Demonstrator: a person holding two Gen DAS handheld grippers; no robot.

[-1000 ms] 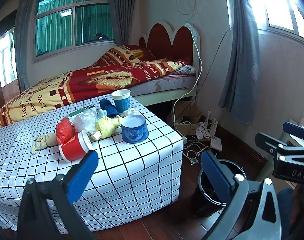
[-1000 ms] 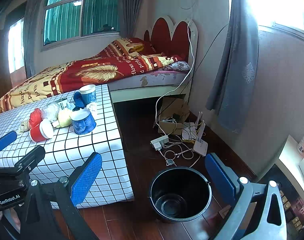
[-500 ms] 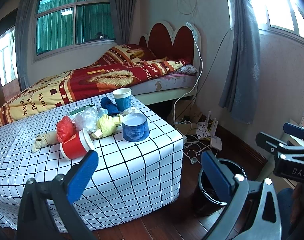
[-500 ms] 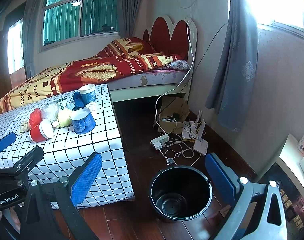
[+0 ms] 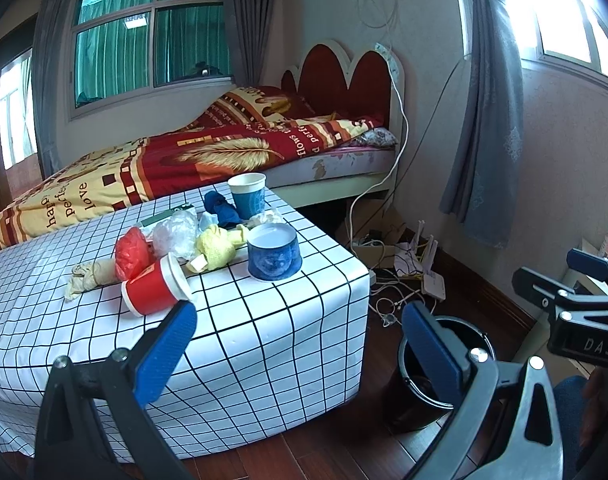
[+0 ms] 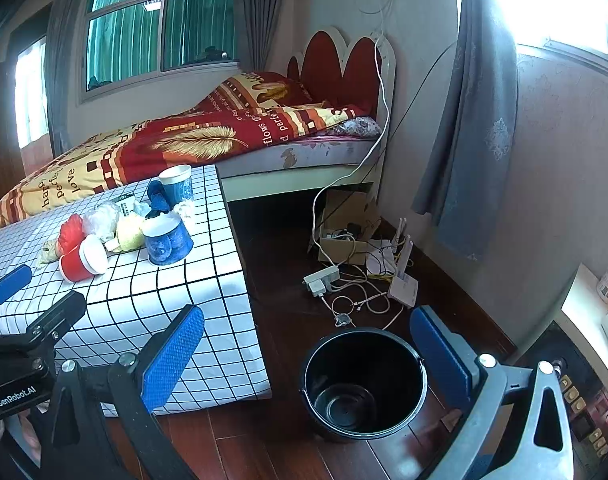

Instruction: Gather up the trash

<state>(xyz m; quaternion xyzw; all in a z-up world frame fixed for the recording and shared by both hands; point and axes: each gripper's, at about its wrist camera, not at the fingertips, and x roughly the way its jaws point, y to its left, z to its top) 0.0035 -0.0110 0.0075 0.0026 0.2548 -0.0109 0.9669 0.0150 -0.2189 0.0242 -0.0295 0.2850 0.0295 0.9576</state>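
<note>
Trash, a cluster of crumpled wrappers and paper cups (image 5: 192,240), lay centre-left of frame on the white black-gridded table (image 5: 264,340). Black round plastic bin (image 6: 364,384) stood on the floor beside it, presumably for drop-off. Left claw (image 5: 300,352) and right claw (image 6: 308,352) both wide, holding nothing.

Daylight pours through the blown-out white window at upper right (image 6: 564,4), washing the pale textured wall (image 6: 552,140) beneath it with glare in both views. The green-curtained window at the back (image 5: 152,40) glows more softly. The dark wooden floor (image 6: 280,248) stays dim. Fisheye bending curves straight lines, corners fall to black, and focus is fairly sharp throughout.
</note>
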